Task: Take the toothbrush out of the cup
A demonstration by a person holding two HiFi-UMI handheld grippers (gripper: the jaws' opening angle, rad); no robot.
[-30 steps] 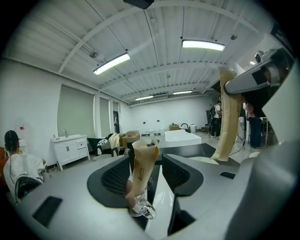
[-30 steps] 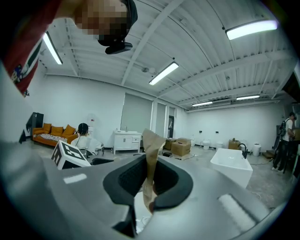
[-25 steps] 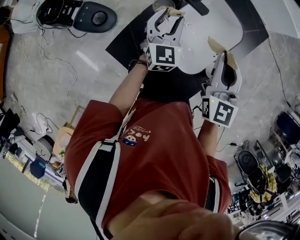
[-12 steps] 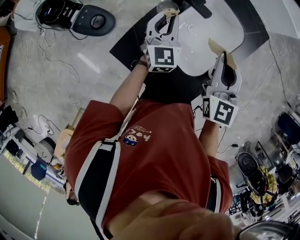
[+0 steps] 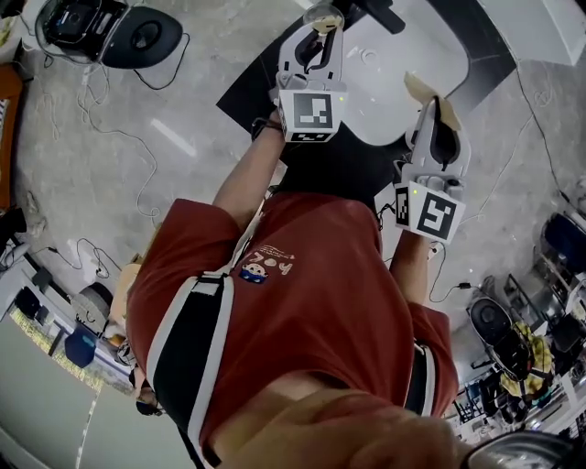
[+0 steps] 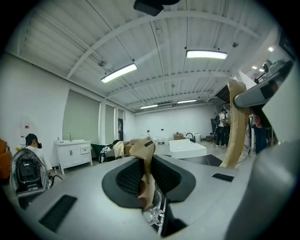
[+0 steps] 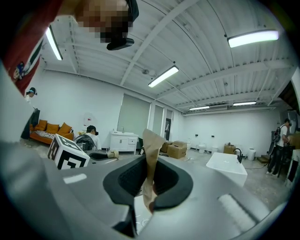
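**Progress.** The removal is judged not yet done.

- **Left gripper:** The jaws of the left gripper (image 5: 322, 27) are closing. A clear cup (image 6: 153, 213) is seen between its taped pads, which appear to press on the glass.
- **Cup:** The cup is carried at the tips of that gripper, at the top edge of the head view, just beside the left edge of the white basin (image 5: 412, 82). Whether it rests on anything cannot be told.
- **Toothbrush:** The toothbrush cannot be made out in any view, so its place in the cup is not confirmed.
- **Right gripper:** The right gripper (image 5: 432, 99) is held near the basin's near edge, with its jaws together and nothing between them.
- **Left to do, by judgement:** The toothbrush is to be located, gripped by the free gripper and drawn out.

**Count.**

- Grippers: two
- Cups: one
- Basins: one
- Toothbrushes in view: none
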